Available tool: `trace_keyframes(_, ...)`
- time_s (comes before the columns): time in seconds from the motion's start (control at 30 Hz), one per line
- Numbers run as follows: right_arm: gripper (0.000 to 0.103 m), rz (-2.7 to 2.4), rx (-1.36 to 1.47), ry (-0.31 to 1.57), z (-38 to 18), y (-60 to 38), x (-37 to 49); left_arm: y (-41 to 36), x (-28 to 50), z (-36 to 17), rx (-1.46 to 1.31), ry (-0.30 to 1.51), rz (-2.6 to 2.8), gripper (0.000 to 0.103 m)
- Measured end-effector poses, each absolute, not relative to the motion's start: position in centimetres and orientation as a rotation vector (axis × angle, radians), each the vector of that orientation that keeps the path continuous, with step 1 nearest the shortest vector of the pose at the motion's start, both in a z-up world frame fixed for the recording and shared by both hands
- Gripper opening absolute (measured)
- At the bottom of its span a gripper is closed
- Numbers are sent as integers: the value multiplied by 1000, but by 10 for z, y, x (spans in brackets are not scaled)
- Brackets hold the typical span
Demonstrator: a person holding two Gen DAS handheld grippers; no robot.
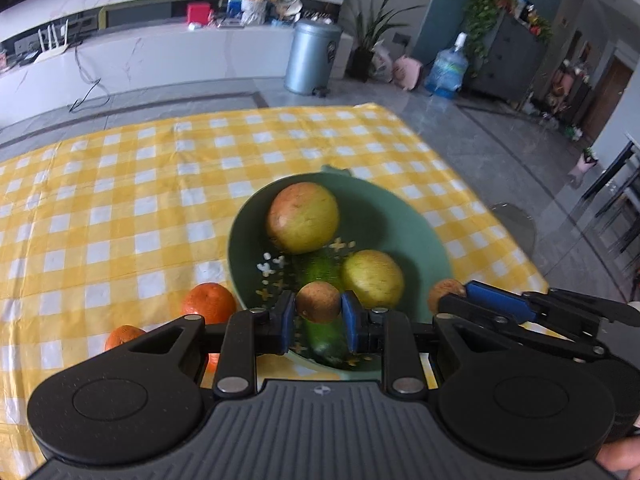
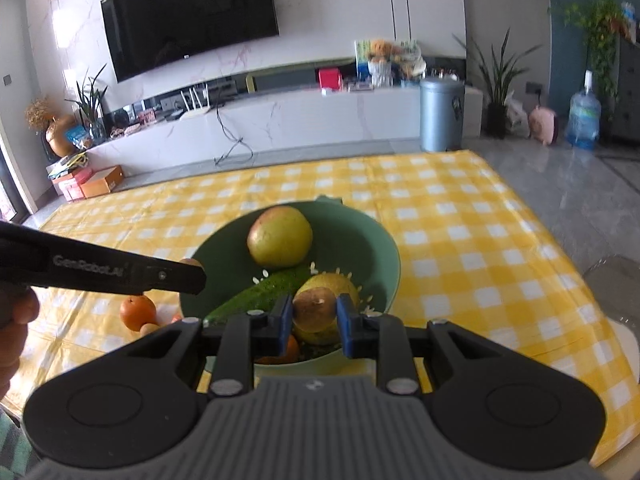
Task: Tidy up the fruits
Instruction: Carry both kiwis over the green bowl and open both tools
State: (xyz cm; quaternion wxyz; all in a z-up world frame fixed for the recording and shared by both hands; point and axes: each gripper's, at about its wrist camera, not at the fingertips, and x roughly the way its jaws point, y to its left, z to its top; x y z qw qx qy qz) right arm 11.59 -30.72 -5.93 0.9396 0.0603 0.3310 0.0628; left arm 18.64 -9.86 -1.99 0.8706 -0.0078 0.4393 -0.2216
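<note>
My left gripper [image 1: 318,309] is shut on a small brown round fruit [image 1: 318,301], held over the near side of a green bowl [image 1: 237,248]. In the bowl lie a red-yellow apple [image 1: 302,216], a yellow-green fruit [image 1: 373,278] and a cucumber [image 1: 325,334]. My right gripper [image 2: 314,313] is shut on a second small brown fruit [image 2: 314,307], also above the bowl's [image 2: 394,264] near rim, over the apple [image 2: 280,242], the cucumber [image 2: 256,298] and the yellow-green fruit [image 2: 334,282]. The two grippers hang side by side.
Two oranges [image 1: 208,304] [image 1: 122,336] lie on the yellow checked tablecloth [image 1: 120,200] left of the bowl; one orange [image 2: 137,312] shows in the right wrist view. The table's right edge [image 2: 560,240] drops to a grey floor. A hand [image 2: 16,320] grips the left tool.
</note>
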Motion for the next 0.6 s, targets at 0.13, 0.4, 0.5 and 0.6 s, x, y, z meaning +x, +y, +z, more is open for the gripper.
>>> trace_keyframes(0.13, 20, 143, 138, 701, -68, -304, 124, -99, 198, -30, -9, 954, -451, 28)
trace_keyframes(0.4, 20, 160, 140, 749, -83, -299, 134, -103, 205, -43, 38, 973, -423, 28)
trace_keyframes(0.5, 21, 163, 136, 758, -86, -298, 138, -104, 204, -43, 41, 974, -421, 28)
trace_keyframes(0.6, 21, 168, 145, 762, -86, -298, 139, -102, 206, -43, 29, 979, -426, 28)
